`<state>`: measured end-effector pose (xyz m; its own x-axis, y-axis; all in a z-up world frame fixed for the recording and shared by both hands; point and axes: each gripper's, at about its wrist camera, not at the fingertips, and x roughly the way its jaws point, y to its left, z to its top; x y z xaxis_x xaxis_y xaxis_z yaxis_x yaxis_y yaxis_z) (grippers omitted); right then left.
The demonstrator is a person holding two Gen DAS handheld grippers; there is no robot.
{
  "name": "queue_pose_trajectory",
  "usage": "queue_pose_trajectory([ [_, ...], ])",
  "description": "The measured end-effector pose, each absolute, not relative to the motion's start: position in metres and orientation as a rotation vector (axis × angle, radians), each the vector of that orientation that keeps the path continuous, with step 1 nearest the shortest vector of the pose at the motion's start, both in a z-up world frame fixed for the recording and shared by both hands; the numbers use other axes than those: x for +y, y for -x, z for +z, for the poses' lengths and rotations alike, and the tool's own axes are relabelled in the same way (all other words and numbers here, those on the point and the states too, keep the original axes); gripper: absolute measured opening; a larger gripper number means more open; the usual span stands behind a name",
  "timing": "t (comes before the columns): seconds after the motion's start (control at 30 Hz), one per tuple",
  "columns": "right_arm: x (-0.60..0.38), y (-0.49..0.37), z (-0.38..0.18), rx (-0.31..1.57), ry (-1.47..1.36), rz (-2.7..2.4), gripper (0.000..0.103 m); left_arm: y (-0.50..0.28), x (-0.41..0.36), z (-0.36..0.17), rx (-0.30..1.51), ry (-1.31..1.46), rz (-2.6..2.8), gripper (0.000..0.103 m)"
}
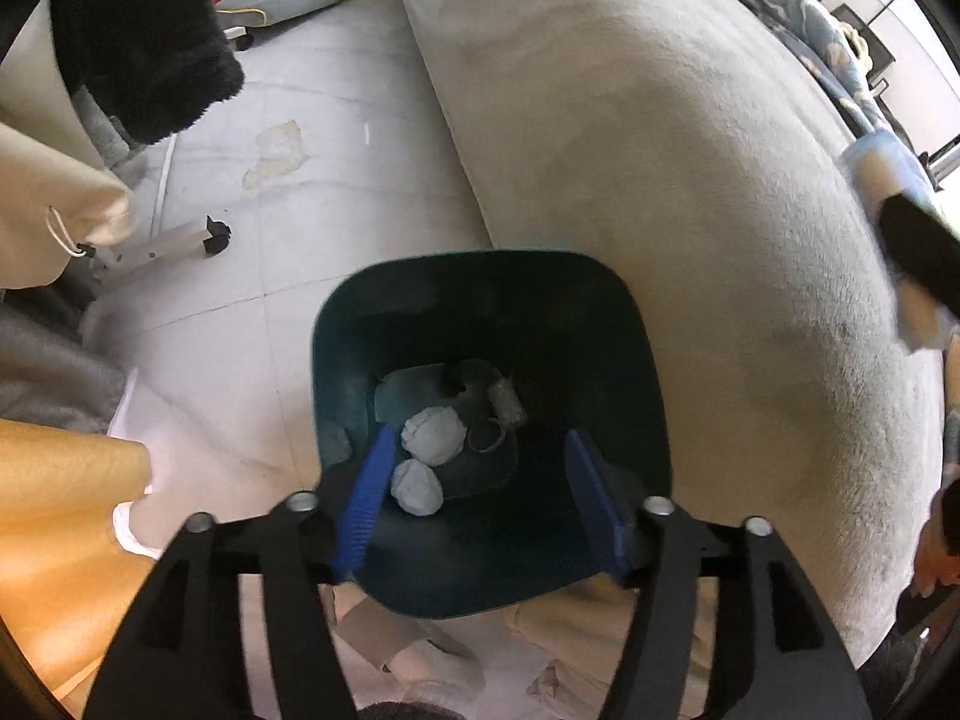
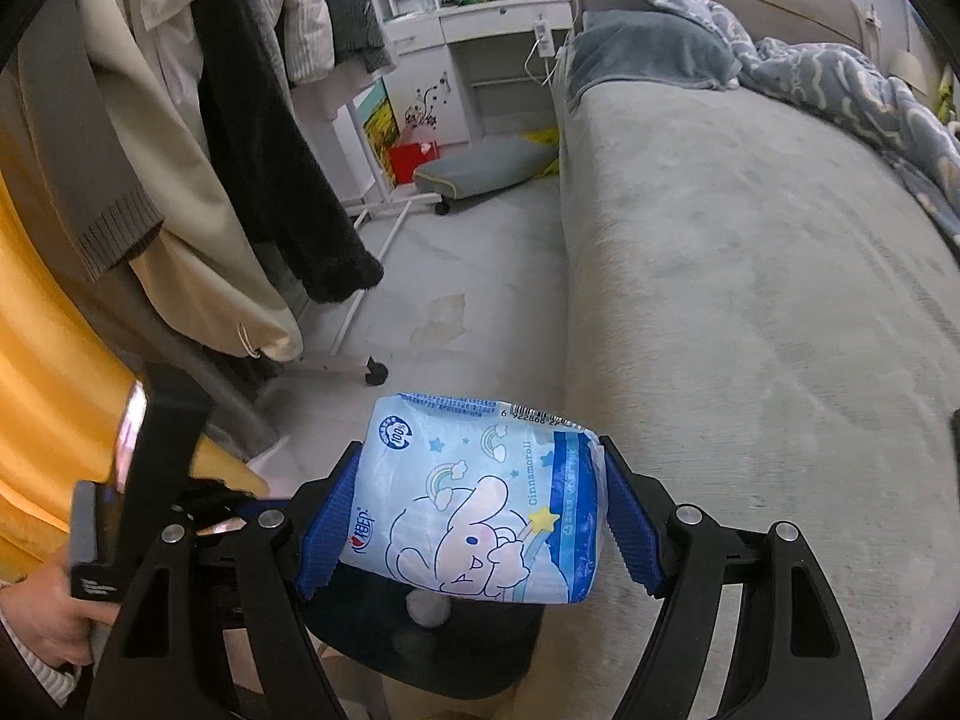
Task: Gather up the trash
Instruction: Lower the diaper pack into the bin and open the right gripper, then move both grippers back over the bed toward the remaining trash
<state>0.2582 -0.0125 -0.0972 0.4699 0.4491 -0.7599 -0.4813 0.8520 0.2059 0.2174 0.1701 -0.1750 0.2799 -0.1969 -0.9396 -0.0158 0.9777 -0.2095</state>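
- left gripper (image 1: 480, 504) hangs over the mouth of the dark green bin (image 1: 336, 360), pointing steeply down; jaws parted, nothing between the blue pads (image 1: 366, 498), so it is released.
- at the bin's bottom lie two crumpled grey-white wads (image 1: 432, 435), a ring-like scrap and a clear crinkled piece beside them.
- right gripper (image 2: 474, 516) is clamped on a light blue tissue pack (image 2: 480, 504) with a cartoon print; both pads press its short ends and it sits crosswise between the fingers.
- the pack hangs just above the bin's near edge, bin (image 2: 420, 648) partly visible under it, one wad showing below the pack.
- judgement: the step in hand is dropping the pack in. to do it well, bring the pack fully over the opening before letting go, since it looks wide against the bin mouth; tilting it end-down would likely help it clear the rim.
- judgement: the left gripper should draw clear first so the two do not crowd the opening.
- bin stands on the pale floor (image 1: 288, 240) just beside the grey bed (image 1: 660, 180).
- hard to make out: the right gripper shows in the left view only as a blurred blue-and-black shape at the right edge.
- the pack hides most of the bin in the right view; i cannot tell how far over the rim it sits.
- whether the pack is full or empty cannot be told.
- bottom of the left view is cut off; pale fabric and a strap-like piece there are unclear.
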Motion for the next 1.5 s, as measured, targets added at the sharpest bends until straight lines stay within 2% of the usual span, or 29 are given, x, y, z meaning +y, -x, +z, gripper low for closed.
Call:
queue_pose_trajectory([
  [0.17, 0.001, -0.264, -0.113, 0.965, 0.065, 0.569, 0.076, -0.215, 0.186, -0.163, 1.220, 0.207, -0.118, 0.071],
  [0.4, 0.022, -0.268, -0.142, 1.051, 0.120, 0.575, 0.076, -0.211, 0.202, -0.140, 1.103, 0.186, -0.117, 0.071],
  [0.93, 0.056, -0.254, -0.198, 1.205, 0.244, 0.624, 0.076, -0.199, 0.224, -0.091, 0.861, 0.208, -0.136, 0.055],
  [1.07, 0.061, -0.251, -0.201, 1.223, 0.252, 0.642, 0.078, -0.198, 0.225, -0.083, 0.818, 0.211, -0.145, 0.055],
  [1.17, 0.062, -0.249, -0.199, 1.220, 0.259, 0.640, 0.086, -0.197, 0.225, -0.078, 0.792, 0.214, -0.150, 0.055],
  [1.5, 0.042, -0.245, -0.173, 1.158, 0.236, 0.628, 0.087, -0.198, 0.216, -0.061, 0.733, 0.221, -0.167, 0.055],
])
